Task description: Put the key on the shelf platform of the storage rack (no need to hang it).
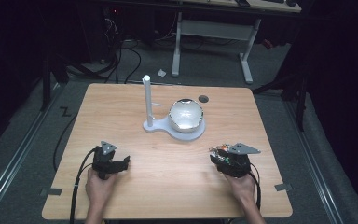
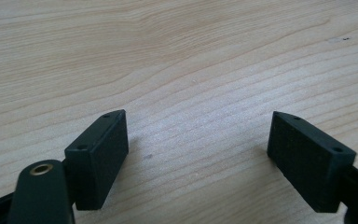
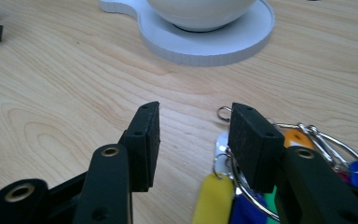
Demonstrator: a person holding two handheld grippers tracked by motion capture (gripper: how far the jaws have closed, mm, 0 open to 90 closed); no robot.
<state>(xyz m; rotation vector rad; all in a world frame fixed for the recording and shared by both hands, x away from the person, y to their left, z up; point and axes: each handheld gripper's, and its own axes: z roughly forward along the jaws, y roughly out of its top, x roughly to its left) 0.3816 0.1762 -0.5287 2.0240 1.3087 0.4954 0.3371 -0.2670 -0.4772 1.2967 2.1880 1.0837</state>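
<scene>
Left tongs [image 1: 121,163], resting released on the near-left counter [image 1: 135,196] with bare wood between the jaws; white stand [image 1: 186,133] carrying a bowl [image 1: 185,114] at far centre; right tongs [image 3: 193,140], jaws parted, over a bunch of coloured key tags [image 3: 214,200] lying ungripped at near right.

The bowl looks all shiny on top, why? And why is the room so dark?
High view: lamp glare whitens the bowl; the table is lit, the floor around it nearly black. Left gripper view: even light, the wood grain sharp far off, soft near the jaws. Right gripper view: the keys close to the lens are slightly blurred, and the bowl's base casts a thin shadow.
</scene>
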